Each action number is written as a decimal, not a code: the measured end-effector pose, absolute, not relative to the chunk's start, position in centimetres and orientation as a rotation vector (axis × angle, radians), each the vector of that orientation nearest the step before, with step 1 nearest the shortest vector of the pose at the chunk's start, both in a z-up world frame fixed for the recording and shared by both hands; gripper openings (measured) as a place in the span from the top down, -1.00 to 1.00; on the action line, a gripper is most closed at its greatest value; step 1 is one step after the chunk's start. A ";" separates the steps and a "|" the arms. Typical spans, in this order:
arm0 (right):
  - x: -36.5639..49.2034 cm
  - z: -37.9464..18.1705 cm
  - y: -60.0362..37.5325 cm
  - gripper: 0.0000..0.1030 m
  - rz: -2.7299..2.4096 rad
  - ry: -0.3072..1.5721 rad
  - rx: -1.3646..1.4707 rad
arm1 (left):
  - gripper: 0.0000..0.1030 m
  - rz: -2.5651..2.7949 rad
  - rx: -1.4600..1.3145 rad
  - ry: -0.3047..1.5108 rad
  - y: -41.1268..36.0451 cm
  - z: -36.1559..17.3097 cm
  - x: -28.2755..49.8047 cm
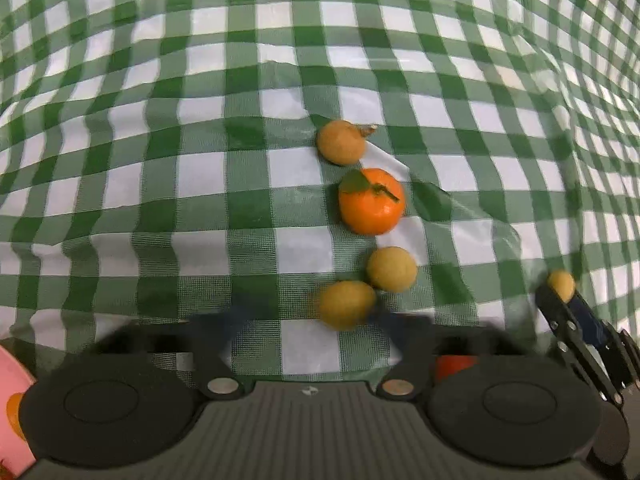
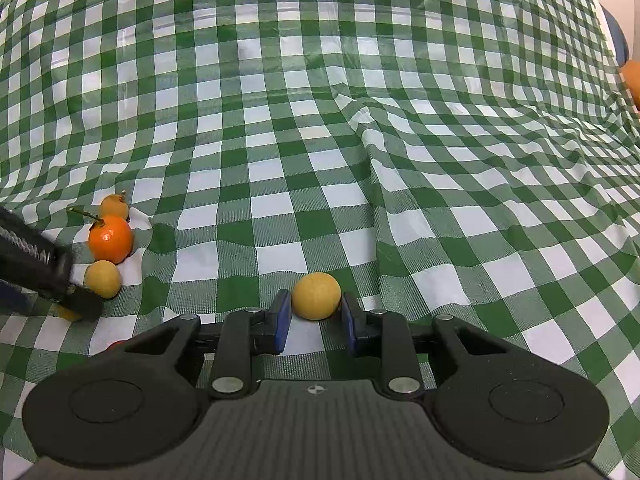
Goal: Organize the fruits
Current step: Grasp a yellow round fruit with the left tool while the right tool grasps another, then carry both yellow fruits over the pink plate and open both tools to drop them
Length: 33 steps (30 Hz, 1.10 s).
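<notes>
In the left wrist view an orange tangerine (image 1: 372, 201) with a leaf lies on the green checked cloth. A brownish-yellow fruit (image 1: 342, 142) lies behind it and two yellow fruits (image 1: 392, 269) (image 1: 347, 304) lie in front. My left gripper (image 1: 308, 320) is blurred and open, its right finger beside the nearest yellow fruit. My right gripper (image 2: 314, 314) is open with a yellow fruit (image 2: 316, 295) between its blue pads (image 2: 282, 314). That gripper and fruit (image 1: 561, 285) show at the right of the left wrist view. The tangerine group (image 2: 110, 239) shows at the left of the right wrist view.
A pink bowl (image 1: 12, 408) with something orange in it sits at the lower left of the left wrist view. An orange fruit (image 2: 633, 80) lies at the far right edge of the right wrist view. The cloth is wrinkled, with a ridge (image 2: 360, 120) ahead.
</notes>
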State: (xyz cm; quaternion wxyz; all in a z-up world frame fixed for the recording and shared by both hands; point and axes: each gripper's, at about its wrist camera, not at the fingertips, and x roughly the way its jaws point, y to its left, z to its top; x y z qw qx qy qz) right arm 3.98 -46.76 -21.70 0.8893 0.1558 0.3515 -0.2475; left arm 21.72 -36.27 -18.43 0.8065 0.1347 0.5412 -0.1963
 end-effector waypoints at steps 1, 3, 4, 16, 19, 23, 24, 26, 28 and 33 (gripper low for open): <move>4.4 -21.8 -47.2 0.46 -0.507 0.730 0.323 | 0.43 -0.421 0.289 1.135 -36.1 -18.2 21.6; 4.4 -21.7 -47.3 0.46 -0.503 0.729 0.330 | 0.43 -0.430 0.259 1.138 -35.5 -17.9 21.5; 4.3 -21.7 -47.3 0.46 -0.501 0.727 0.337 | 0.43 -0.424 0.244 1.142 -35.0 -17.8 21.5; -0.8 -14.3 -41.4 0.46 -0.374 0.638 0.319 | 0.43 -0.445 0.206 1.029 -25.2 -10.8 13.2; -3.8 -12.6 -38.5 0.46 -0.302 0.663 0.350 | 0.43 -0.431 0.211 1.014 -22.0 -9.4 9.9; -6.9 -10.3 -34.3 0.46 -0.188 0.708 0.392 | 0.43 -0.383 0.230 1.004 -17.3 -7.8 6.3; -7.5 -9.6 -33.3 0.46 -0.157 0.712 0.396 | 0.43 -0.371 0.218 1.007 -16.0 -7.4 5.5; -8.4 -8.0 -31.3 0.46 -0.109 0.706 0.389 | 0.43 -0.347 0.205 1.002 -14.0 -6.8 4.3; -9.0 -6.3 -29.3 0.46 -0.067 0.691 0.369 | 0.43 -0.313 0.190 0.986 -12.0 -6.1 3.0; -10.3 -2.7 -25.1 0.46 0.022 0.656 0.355 | 0.43 -0.264 0.125 0.947 -7.6 -4.5 0.0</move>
